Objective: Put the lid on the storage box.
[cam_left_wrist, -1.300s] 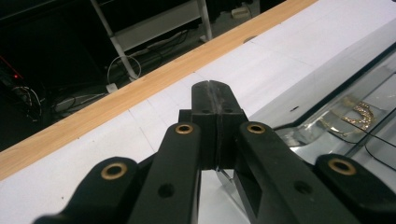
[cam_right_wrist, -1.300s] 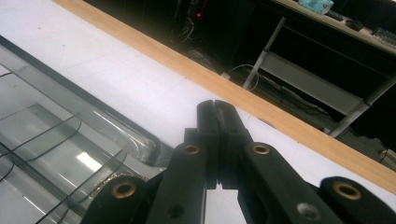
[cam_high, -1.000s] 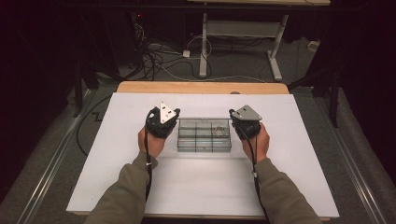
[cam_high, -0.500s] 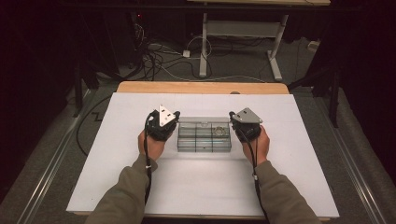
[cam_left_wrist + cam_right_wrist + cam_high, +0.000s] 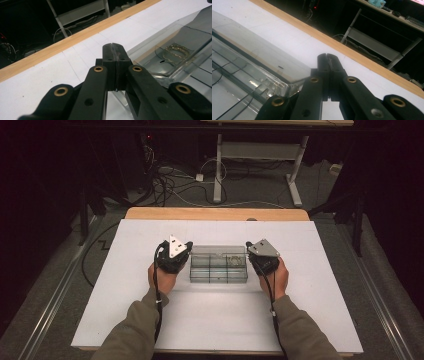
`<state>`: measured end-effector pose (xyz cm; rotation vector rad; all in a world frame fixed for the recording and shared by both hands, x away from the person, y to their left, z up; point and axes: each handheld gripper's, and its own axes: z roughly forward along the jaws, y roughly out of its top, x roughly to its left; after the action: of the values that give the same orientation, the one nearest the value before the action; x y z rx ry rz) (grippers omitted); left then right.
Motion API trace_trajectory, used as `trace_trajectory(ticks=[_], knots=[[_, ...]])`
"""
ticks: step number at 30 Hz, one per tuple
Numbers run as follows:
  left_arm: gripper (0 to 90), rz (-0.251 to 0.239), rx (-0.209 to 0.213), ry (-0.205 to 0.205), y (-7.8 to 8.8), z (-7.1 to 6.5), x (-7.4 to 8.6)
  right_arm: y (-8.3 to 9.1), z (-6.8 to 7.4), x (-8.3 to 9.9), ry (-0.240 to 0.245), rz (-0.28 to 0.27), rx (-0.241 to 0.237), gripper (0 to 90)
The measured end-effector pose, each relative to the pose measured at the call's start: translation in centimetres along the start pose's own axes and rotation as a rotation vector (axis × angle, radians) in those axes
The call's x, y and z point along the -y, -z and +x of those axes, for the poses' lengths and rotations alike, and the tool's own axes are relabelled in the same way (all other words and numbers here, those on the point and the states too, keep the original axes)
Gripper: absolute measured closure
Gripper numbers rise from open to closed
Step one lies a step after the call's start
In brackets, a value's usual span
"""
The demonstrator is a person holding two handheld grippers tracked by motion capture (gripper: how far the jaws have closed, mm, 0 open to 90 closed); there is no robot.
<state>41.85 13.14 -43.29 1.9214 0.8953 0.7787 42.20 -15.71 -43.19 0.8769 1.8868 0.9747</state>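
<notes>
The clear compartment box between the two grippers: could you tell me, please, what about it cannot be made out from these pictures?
- High view: the contents of the clear box are too small; a pale tangle shows at its right rear.
- Left gripper view: a gold-coloured chain blurs behind the lid; the shut left gripper hides the near corner.
- Right gripper view: the frame edge cuts the box off; the shut right gripper covers its end.

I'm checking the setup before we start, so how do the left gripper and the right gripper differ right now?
The left gripper sits at the clear box's left end, the right gripper at its right end. The left gripper's grey plate stands tilted up; the right gripper's lies flatter. Both have their jaws shut with nothing between them.
</notes>
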Motion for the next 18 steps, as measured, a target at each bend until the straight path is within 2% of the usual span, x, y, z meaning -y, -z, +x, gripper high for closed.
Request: trace_trajectory(ticks=[1, 7, 18], knots=[[86.6, -0.006, -0.005, -0.018, -0.01, 0.06, -0.01, 0.02, -0.01, 0.06, -0.001, -0.002, -0.002, 90.0], [86.5, -0.007, -0.011, -0.037, 0.01, -0.04, 0.10, 0.09, -0.15, 0.30, -0.016, -0.010, -0.015, 90.0], [86.5, -0.001, -0.023, -0.051, 0.09, -0.31, 0.28, 0.17, -0.19, 0.81, -0.036, -0.014, -0.025, 90.0]])
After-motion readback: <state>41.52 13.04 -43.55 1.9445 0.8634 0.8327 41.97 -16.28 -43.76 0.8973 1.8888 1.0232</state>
